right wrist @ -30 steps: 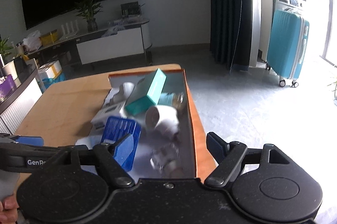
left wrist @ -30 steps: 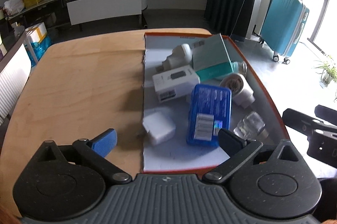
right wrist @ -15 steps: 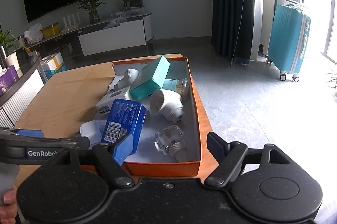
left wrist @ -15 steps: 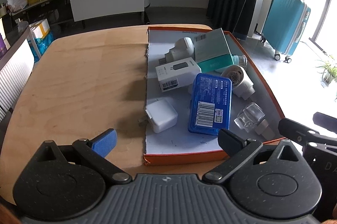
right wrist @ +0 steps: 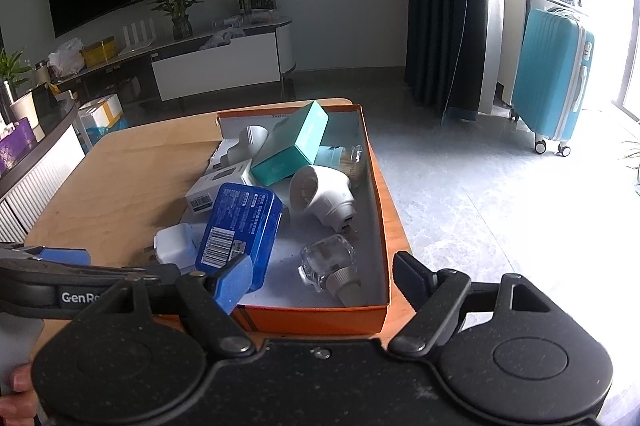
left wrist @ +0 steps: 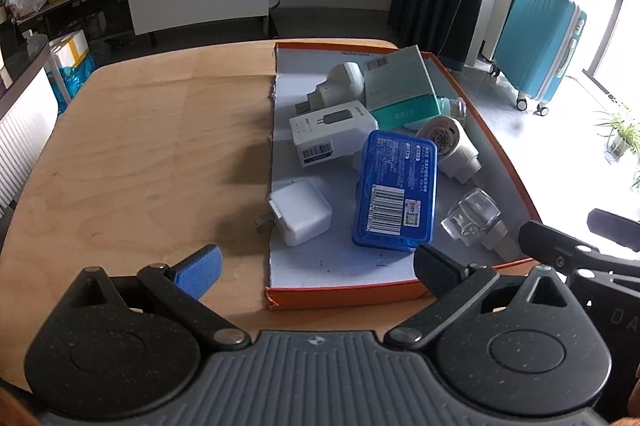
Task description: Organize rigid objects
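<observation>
Wooden table [left wrist: 140, 153], orange tray [left wrist: 344, 293] cluttered, blue barcoded box [left wrist: 396, 189], both hand-held grippers released

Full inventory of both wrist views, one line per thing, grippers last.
Orange box: 1, orange walls, white floor, right part of the table.
Blue tin: 1, blue with barcode, middle of the box, leaning on other items.
White charger: 1, white, box's near-left, prongs poking out left.
White carton: 1, white, left of the box.
Teal carton: 1, teal, far end, tilted on other items.
White plug devices: 2, white, one far, one right.
Clear glass bottle: 1, clear, near-right corner, lying down.
Wooden table: 1, light wood.
Suitcase: 1, teal, floor at right.
Left gripper: open, before the box.
Right gripper: open, before the box.
</observation>
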`<move>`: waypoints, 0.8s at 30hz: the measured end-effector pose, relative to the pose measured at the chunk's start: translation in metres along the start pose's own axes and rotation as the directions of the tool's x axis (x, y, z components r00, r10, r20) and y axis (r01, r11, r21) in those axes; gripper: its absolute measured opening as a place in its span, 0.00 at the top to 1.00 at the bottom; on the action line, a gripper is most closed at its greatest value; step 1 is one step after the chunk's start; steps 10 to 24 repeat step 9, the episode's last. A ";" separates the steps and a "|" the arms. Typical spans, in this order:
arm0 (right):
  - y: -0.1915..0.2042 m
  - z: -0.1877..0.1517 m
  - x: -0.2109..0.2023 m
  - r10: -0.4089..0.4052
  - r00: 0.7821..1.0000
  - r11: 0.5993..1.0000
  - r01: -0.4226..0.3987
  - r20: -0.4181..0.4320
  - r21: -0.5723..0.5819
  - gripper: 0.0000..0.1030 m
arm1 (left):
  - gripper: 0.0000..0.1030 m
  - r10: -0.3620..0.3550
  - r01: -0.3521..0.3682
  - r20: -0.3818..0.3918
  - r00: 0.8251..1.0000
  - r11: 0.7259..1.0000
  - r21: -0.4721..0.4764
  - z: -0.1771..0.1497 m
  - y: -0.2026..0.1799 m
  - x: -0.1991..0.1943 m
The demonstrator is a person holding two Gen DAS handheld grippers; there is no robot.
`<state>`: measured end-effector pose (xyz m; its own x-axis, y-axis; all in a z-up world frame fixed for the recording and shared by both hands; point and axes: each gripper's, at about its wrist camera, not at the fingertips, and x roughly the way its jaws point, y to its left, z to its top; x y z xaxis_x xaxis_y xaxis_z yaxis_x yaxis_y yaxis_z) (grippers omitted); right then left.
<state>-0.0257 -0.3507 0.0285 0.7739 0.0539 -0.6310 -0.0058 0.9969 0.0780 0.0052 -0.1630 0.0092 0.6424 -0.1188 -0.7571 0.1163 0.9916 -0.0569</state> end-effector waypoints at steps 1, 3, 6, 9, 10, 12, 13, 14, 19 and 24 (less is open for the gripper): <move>0.000 0.000 0.000 0.000 1.000 1.000 0.000 -0.001 0.000 0.11 | 0.00 0.000 0.000 0.007 1.000 1.000 0.001 0.000 0.000 -0.001; 0.000 0.000 0.000 0.000 1.000 1.000 0.000 -0.001 0.000 0.11 | 0.00 0.005 -0.005 0.013 1.000 1.000 0.004 0.000 -0.001 -0.001; 0.000 0.000 0.001 -0.001 1.000 1.000 0.001 -0.002 -0.001 0.11 | 0.00 0.010 -0.010 0.005 1.000 1.000 -0.005 0.000 0.000 0.001; 0.000 0.000 0.001 -0.001 1.000 1.000 0.001 -0.002 -0.002 0.11 | 0.00 0.008 -0.008 -0.001 1.000 1.000 -0.013 0.001 0.001 0.002; 0.000 0.000 0.001 -0.001 1.000 1.000 0.001 -0.002 -0.002 0.11 | 0.00 0.008 -0.008 -0.001 1.000 1.000 -0.013 0.001 0.001 0.002; 0.000 0.000 0.001 -0.001 1.000 1.000 0.001 -0.002 -0.002 0.11 | 0.00 0.008 -0.008 -0.001 1.000 1.000 -0.013 0.001 0.001 0.002; 0.000 0.000 0.001 -0.001 1.000 1.000 0.001 -0.002 -0.002 0.11 | 0.00 0.008 -0.008 -0.001 1.000 1.000 -0.013 0.001 0.001 0.002; 0.000 0.000 0.001 -0.001 1.000 1.000 0.001 -0.002 -0.002 0.11 | 0.00 0.008 -0.008 -0.001 1.000 1.000 -0.013 0.001 0.001 0.002; 0.000 0.000 0.001 -0.001 1.000 1.000 0.001 -0.002 -0.002 0.11 | 0.00 0.008 -0.008 -0.001 1.000 1.000 -0.013 0.001 0.001 0.002; 0.000 0.000 0.001 -0.001 1.000 1.000 0.001 -0.002 -0.002 0.11 | 0.00 0.008 -0.008 -0.001 1.000 1.000 -0.013 0.001 0.001 0.002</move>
